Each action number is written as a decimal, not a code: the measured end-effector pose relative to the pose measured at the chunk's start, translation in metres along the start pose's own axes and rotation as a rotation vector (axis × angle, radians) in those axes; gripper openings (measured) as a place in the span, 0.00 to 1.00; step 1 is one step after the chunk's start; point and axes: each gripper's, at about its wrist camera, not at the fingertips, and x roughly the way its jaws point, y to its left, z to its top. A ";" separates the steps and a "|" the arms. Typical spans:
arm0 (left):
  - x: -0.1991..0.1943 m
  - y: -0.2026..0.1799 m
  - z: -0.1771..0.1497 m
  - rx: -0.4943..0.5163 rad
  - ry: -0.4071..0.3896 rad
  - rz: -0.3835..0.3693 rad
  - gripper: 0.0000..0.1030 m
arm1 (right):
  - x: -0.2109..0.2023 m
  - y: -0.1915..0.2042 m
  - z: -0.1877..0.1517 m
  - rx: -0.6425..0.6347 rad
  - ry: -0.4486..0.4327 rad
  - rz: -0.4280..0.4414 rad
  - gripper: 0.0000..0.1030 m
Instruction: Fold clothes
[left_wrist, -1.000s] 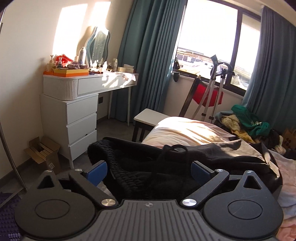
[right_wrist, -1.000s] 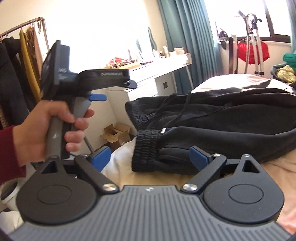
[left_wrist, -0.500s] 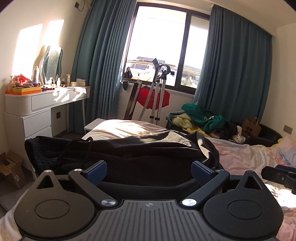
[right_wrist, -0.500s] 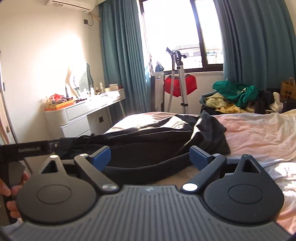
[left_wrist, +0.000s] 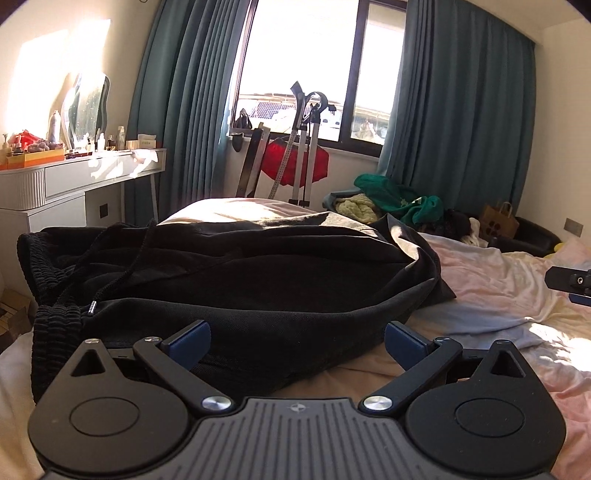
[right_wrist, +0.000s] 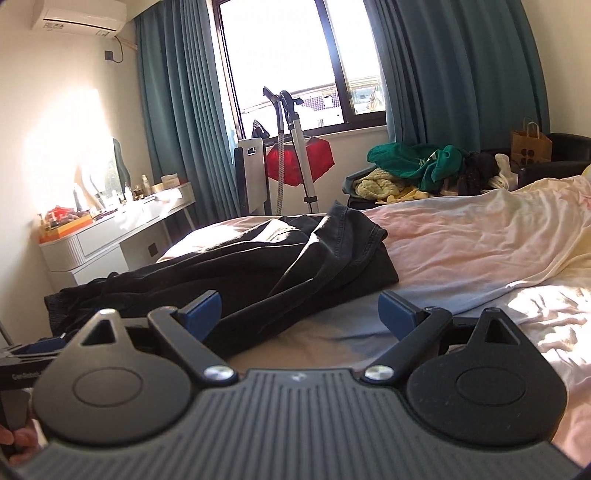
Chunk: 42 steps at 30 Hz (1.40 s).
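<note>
A pair of black trousers (left_wrist: 240, 288) with a ribbed waistband (left_wrist: 55, 332) and drawcord lies loosely folded across the bed. My left gripper (left_wrist: 297, 339) hovers open just in front of its near edge, nothing between the blue pads. From the right wrist view the same black trousers (right_wrist: 258, 273) stretch left to the bed's edge, with a dark grey part bunched at the far end. My right gripper (right_wrist: 299, 314) is open over the trousers' near hem and the sheet, holding nothing. The left tool's body (right_wrist: 22, 365) shows at the lower left.
The bed carries a pale pink sheet (right_wrist: 480, 251). A white dressing table (left_wrist: 74, 184) stands at left, a garment steamer with a red cloth (left_wrist: 299, 162) by the window. A heap of green and yellow clothes (right_wrist: 417, 170) and a paper bag (right_wrist: 530, 146) lie beyond the bed.
Both grippers swung right, away from the dressing table and waistband, to face the window, and settled lower and closer to the trousers' near edge. Both stay open.
</note>
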 end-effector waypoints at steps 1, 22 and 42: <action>0.001 0.002 -0.001 0.000 0.011 0.001 0.99 | 0.002 -0.001 0.000 0.003 0.006 -0.003 0.91; 0.104 -0.079 0.061 0.184 0.000 -0.013 0.99 | -0.011 -0.058 -0.001 0.234 0.080 -0.146 0.91; 0.413 -0.228 0.137 0.109 0.209 0.006 0.82 | 0.080 -0.146 -0.031 0.450 0.174 -0.220 0.91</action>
